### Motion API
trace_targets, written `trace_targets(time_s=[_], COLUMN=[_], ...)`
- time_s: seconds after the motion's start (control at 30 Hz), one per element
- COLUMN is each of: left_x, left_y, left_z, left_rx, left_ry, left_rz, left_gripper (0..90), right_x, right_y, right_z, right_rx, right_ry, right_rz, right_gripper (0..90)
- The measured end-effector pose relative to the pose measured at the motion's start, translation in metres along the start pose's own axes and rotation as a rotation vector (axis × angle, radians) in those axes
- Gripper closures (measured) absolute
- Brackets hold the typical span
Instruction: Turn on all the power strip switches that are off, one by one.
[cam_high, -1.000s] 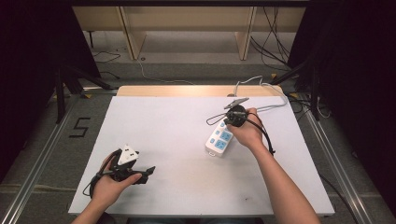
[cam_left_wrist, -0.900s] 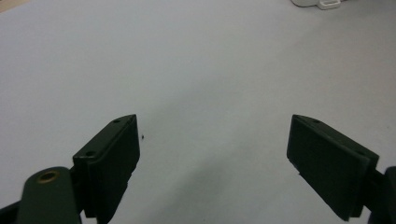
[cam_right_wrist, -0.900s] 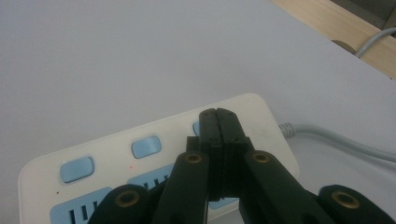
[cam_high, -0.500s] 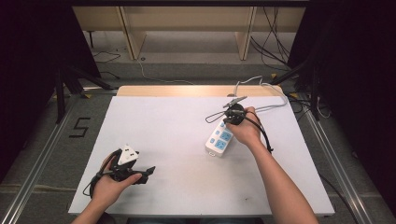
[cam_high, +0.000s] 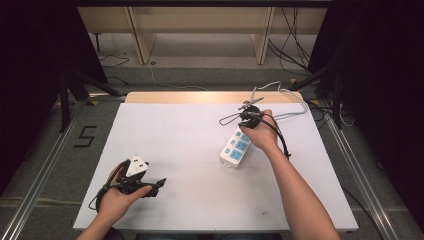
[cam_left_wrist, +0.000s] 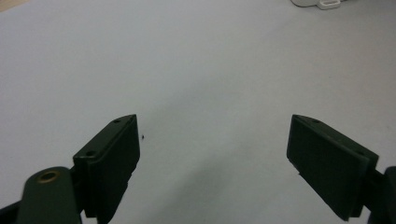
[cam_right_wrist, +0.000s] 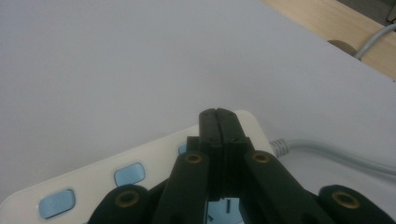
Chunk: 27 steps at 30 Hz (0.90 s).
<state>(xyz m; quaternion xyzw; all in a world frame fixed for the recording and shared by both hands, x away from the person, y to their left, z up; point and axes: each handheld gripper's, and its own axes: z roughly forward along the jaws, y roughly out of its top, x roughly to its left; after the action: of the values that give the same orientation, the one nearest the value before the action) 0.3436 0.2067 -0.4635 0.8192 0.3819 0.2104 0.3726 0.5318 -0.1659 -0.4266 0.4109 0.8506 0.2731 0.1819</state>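
Right gripper (cam_right_wrist: 218, 114) closed over power strip (cam_high: 236, 148), left gripper (cam_left_wrist: 212, 154) spread

Table (cam_high: 200, 150): white top, with a tan wood strip along the far edge. Power strip (cam_high: 236, 148), right of centre: white body, light blue sockets, pale grey cord (cam_high: 295, 102). Left claw (cam_left_wrist: 215, 158) and right claw (cam_right_wrist: 218, 116): both black. Floor: grey.

White/blue pwr strip (cam_high: 236, 148) flat on table (cam_high: 190, 135)
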Motion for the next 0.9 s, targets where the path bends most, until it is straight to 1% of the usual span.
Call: trace_targets(time_s=[0.17,0.5,0.7,0.9], left_x=[0.0,0.0,0.0,0.0], left_y=[0.0,0.0,0.0,0.0], left_z=[0.0,0.0,0.0,0.0], left_rx=[-0.001,-0.004,-0.003,0.001], left_ry=[0.0,0.001,0.0,0.0], left_rz=[0.0,-0.006,-0.005,0.001], left_gripper=[17.0,17.1,17.1,17.1], right_x=[-0.002,0.005,0.007,0.006], right_y=[0.001,0.001,0.0,0.001], right_z=[0.002,0.011,0.016,0.017], right_rx=[0.018,0.056,0.086,0.085], right_ry=[0.004,0.039,0.04,0.047], right_rz=[0.004,-0.014,-0.015,-0.013], right_gripper=[90.0,90.0,90.0,90.0])
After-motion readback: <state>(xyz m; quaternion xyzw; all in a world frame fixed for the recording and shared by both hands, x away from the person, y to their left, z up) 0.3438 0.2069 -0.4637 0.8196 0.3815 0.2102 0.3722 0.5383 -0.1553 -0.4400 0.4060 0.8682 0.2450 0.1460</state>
